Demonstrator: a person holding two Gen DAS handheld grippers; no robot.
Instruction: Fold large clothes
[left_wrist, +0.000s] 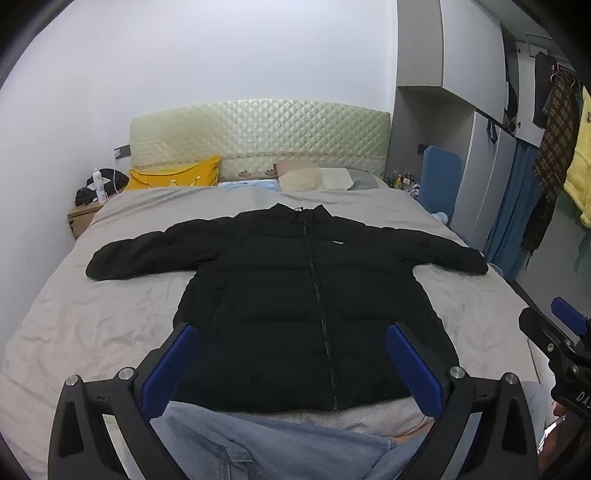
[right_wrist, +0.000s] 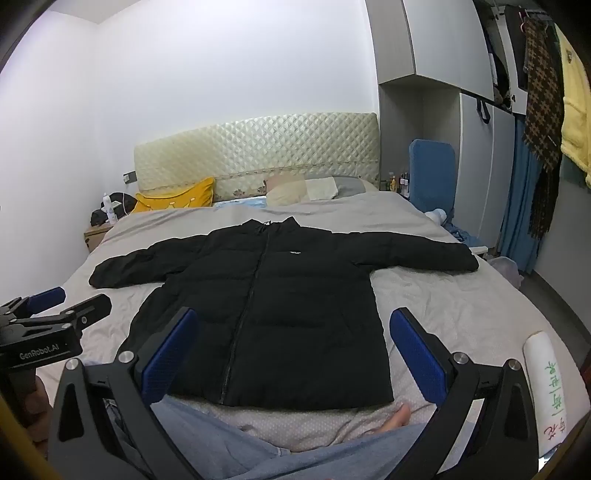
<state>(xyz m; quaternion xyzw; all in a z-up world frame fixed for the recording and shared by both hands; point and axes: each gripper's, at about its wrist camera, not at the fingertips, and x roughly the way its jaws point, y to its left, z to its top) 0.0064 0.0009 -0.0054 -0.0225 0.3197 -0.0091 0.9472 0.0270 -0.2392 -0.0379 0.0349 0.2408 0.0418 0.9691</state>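
Grey bedsheet (right_wrist: 461, 314) under a quilted cream headboard (right_wrist: 258, 147), with a yellow pillow (right_wrist: 177, 197) at far left, a black puffer jacket (right_wrist: 273, 314) spread flat and zipped mid-bed, sleeves out, small unreadable white chest logo, and hanging clothes (right_wrist: 543, 122) at far right. Left gripper (left_wrist: 291, 354), lettered "GenRobot.AI", and right gripper (right_wrist: 291, 343) both spread wide, holding nothing, above the jacket's hem. Denim-clad legs (right_wrist: 229, 443) in front; white roll (right_wrist: 546, 387) with green and red characters right.

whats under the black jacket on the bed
The black puffer jacket lies flat, sleeves spread, on the grey bed cover. Whatever else lies beneath it is covered.
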